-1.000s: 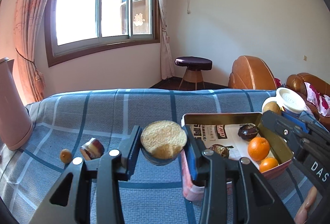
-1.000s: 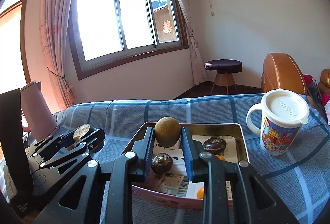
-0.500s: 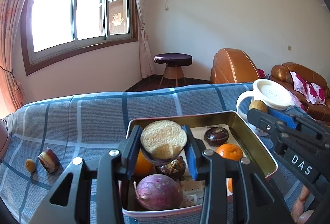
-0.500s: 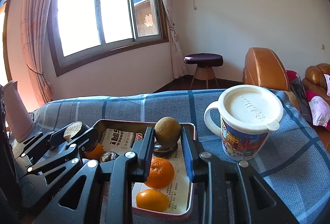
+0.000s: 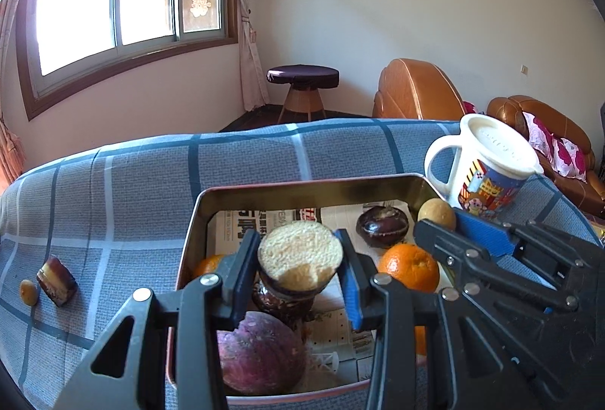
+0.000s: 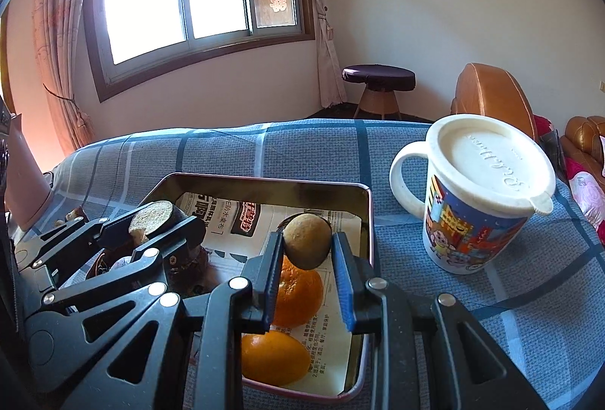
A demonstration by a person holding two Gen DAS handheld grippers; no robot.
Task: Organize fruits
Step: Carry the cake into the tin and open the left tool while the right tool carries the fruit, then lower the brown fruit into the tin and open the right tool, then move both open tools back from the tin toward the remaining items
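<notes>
Left gripper [image 5: 300,268]: its two blue pads are clamped on a halved fruit [image 5: 300,257], dark rind below, pale spongy cut face tilted up toward the camera. Right gripper [image 6: 307,272]: pads pressed on a small round brown fruit [image 6: 307,245], held at the very tips.

Beneath both loads lies the metal tin [image 5: 302,191], lined with printed paper and standing on the blue checked cloth [image 5: 151,191]. The halved fruit hangs over the tin's near left part, directly above a dark wrinkled fruit [image 5: 281,304] and just beyond a large purple one [image 5: 261,353]. The brown fruit hangs over the tin's right side, above two oranges [image 6: 298,291], with the tin's right wall just beside it.

The governing relation appears to be vertical: each held fruit is already inside the tin's outline, so the coming release calls for descent only. The left load sits over stacked fruit and could roll off them; bare paper shows farther back.

Outside the tin: a lidded mug [image 6: 476,198] near its right wall, and a cut piece [image 5: 56,281] with a small yellow fruit [image 5: 28,292] well apart on the cloth to the left.
</notes>
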